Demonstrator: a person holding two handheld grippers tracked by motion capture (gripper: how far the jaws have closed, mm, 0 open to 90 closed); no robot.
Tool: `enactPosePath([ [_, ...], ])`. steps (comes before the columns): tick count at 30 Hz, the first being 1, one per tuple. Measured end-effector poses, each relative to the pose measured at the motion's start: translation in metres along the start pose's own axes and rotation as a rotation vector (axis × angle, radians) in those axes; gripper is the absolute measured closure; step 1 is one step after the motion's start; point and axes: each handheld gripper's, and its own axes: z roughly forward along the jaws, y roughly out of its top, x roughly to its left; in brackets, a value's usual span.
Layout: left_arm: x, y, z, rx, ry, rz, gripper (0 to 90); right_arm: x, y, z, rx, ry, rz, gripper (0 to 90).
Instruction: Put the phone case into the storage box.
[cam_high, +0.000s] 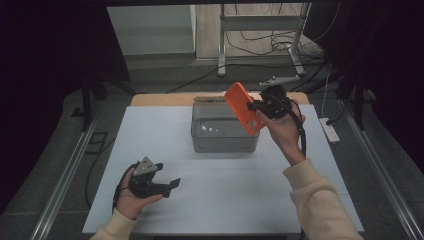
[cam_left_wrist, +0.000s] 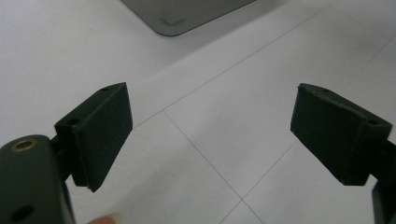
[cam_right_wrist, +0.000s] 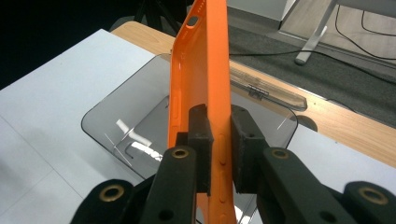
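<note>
An orange phone case (cam_high: 243, 108) is held up in the air above the right side of a clear grey plastic box (cam_high: 222, 131). My right gripper (cam_high: 258, 106) is shut on the case, its pads pressing both sides of the case's edge (cam_right_wrist: 219, 140), with the case (cam_right_wrist: 201, 65) standing edge-on over the box (cam_right_wrist: 135, 135). My left gripper (cam_high: 169, 185) rests in a hand near the table's front left, pointing right. Its jaws stand wide apart over bare white table with nothing between the pads (cam_left_wrist: 107, 130).
The white table top (cam_high: 150, 135) has a wooden strip (cam_high: 160, 98) along its far edge. The box's lid (cam_right_wrist: 268, 88) lies behind the box. A white power strip (cam_high: 330, 130) and cables lie on the floor at the right, a metal stand (cam_high: 260, 30) behind the table.
</note>
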Motion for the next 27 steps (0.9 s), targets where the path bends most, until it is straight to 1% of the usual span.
enactPosePath([
  [4, 0.001, 0.0, 0.0, 0.001, 0.001, -0.003, 12.7, 0.0, 0.001, 0.003, 0.01, -0.009, 0.001, 80.5],
  [8, 0.001, 0.0, 0.0, 0.004, -0.001, -0.006, 12.8, -0.001, 0.002, 0.006, 0.017, -0.027, 0.018, 80.5],
  [13, 0.0, 0.0, 0.0, 0.005, -0.001, 0.001, 13.3, -0.003, 0.005, 0.011, 0.024, -0.047, 0.035, 80.5],
  [20, 0.001, 0.0, 0.0, 0.004, -0.001, -0.002, 13.2, 0.0, 0.007, 0.017, 0.039, -0.066, 0.026, 80.4],
  [27, 0.0, 0.0, 0.0, 0.004, -0.001, 0.002, 13.3, -0.004, 0.012, 0.024, 0.05, -0.088, 0.04, 80.4],
])
